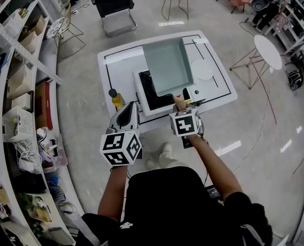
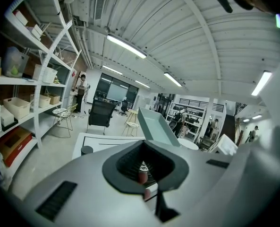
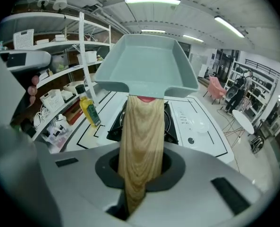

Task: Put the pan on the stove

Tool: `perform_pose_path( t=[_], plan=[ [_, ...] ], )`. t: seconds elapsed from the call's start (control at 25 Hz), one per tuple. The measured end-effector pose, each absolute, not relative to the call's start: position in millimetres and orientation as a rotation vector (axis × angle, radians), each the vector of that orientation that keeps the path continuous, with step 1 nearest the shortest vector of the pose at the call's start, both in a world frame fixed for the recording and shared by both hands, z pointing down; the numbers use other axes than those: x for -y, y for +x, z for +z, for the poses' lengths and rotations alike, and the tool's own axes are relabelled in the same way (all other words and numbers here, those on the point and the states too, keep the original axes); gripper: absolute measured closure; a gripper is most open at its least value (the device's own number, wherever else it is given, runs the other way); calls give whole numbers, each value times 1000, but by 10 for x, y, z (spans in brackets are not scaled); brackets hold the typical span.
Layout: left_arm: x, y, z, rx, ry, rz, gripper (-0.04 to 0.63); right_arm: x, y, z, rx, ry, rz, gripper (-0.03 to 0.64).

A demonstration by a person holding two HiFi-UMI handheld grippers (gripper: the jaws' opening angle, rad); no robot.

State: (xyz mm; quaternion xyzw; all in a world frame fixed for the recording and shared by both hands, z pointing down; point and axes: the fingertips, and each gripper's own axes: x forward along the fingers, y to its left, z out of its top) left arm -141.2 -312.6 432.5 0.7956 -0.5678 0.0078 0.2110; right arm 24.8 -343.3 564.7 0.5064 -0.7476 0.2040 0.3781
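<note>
A square grey-green pan with a wooden handle hangs tilted over the black stove set in the white table. My right gripper is shut on that handle. In the right gripper view the handle runs up from my right gripper to the pan, with the stove below it. My left gripper hovers at the table's front left edge, holding nothing I can see. Its jaws are hidden in both the head view and the left gripper view.
A yellow oil bottle stands on the table left of the stove. A white round dish lies on the table's right side. Shelves line the left wall. A black chair and a round side table stand beyond.
</note>
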Motion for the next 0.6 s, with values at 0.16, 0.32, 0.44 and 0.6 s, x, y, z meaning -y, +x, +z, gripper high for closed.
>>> perform_pose_path(
  t=[0.16,0.32,0.44,0.6],
  plan=[
    [3179,-1394,4380,1576,2194,27,588,3466,289,5819,1869,1266,526,597],
    [3222,-1415,4438,1573,2182,35,588,3499,303,5959,1843,1258,536,597],
    [3257,-1403,4467,1570,2175,41,588,3490,313,6062,1824,1237,555,597],
    [3292,-1372,4492,1564,2173,53,588,3483,327,6166,1804,1224,564,597]
  ],
)
